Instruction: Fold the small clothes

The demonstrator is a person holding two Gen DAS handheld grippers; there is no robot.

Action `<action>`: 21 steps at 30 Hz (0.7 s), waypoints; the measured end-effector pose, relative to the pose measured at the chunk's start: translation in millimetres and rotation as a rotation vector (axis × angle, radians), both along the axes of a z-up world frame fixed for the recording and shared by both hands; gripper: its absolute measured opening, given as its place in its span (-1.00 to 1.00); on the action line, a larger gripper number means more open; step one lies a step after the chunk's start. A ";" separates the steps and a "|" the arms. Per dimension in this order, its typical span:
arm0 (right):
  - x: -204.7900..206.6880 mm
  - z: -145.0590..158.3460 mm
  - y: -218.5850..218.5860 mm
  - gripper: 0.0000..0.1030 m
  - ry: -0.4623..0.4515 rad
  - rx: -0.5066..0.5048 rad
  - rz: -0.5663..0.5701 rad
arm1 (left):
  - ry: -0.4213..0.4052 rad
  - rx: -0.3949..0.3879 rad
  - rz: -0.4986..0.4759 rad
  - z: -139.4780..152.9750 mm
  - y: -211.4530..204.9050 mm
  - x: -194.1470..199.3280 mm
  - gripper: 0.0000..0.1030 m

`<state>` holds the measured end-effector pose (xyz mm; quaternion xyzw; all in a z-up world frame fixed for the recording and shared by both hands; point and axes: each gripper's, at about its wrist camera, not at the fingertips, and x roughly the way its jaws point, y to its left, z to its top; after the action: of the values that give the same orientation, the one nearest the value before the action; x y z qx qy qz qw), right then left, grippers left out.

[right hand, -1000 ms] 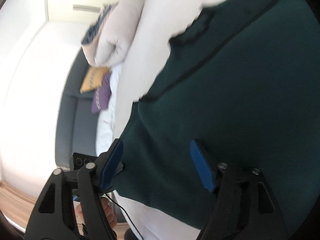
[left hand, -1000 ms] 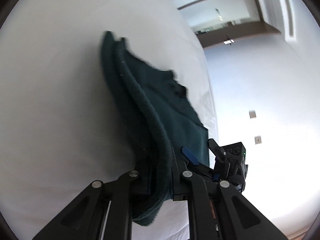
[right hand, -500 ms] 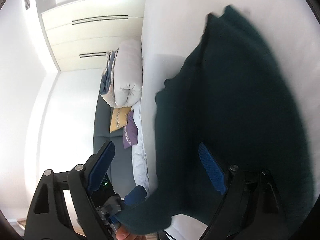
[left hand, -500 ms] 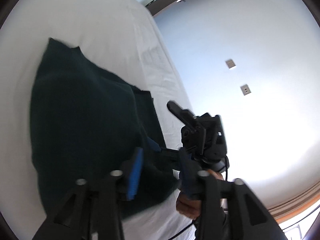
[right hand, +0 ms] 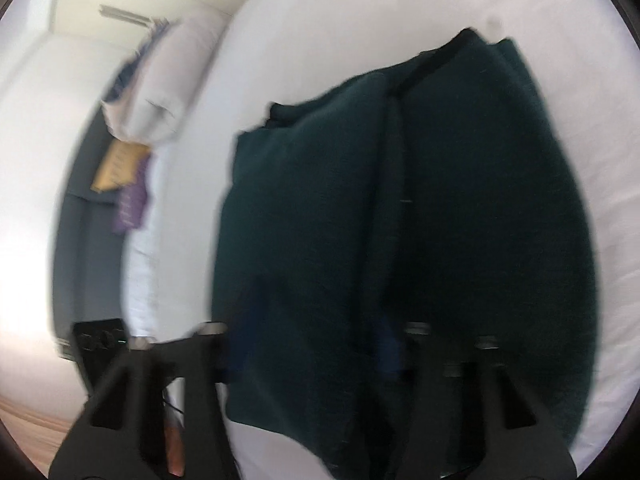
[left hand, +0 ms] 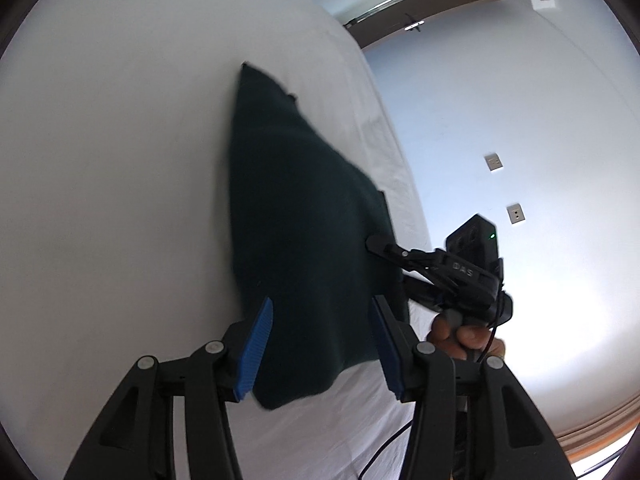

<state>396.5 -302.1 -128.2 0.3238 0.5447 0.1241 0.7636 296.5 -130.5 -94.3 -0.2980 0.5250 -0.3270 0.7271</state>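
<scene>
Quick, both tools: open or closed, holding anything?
Left tool: open, jaws just opening; green garment between, ungripped.
Right tool: jaws just closing at garment's edge; grip cannot be told.

Left gripper (left hand: 320,344) let go of dark green garment (left hand: 304,216); jaws now apart, cloth edge loose between blue pads. Garment, earlier lifted in bunched fold, now lies on white bed (left hand: 120,160). Right gripper (right hand: 312,360) jaws just closing, garment between them, view blurred.

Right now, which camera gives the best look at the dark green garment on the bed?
The left wrist view: the dark green garment is fairly sharp there, its whole outline lying against the white bed. The right wrist view is closer but motion-blurred; it fills much of the frame and shows a vertical fold line, while its lower edge is hidden.
</scene>
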 end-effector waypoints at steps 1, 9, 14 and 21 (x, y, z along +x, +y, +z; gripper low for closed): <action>0.2 0.7 -1.9 -0.66 0.008 -0.022 0.006 | 0.007 -0.002 -0.002 -3.2 0.9 -1.2 0.07; -4.7 36.0 -21.9 -0.74 -0.067 -0.125 -0.037 | -0.006 0.007 -0.025 -3.6 -5.1 -5.5 0.14; -1.9 34.4 -46.1 -0.74 -0.044 -0.164 -0.081 | -0.028 0.019 -0.045 9.6 -2.2 -5.1 0.14; -1.2 0.4 -94.0 -0.74 -0.029 -0.113 -0.131 | -0.087 0.088 -0.103 20.8 -11.8 -9.8 0.14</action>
<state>395.3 -396.0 -127.8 0.3133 0.5173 0.0478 0.7949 286.8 -142.3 -73.5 -0.2240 0.5214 -0.3533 0.7438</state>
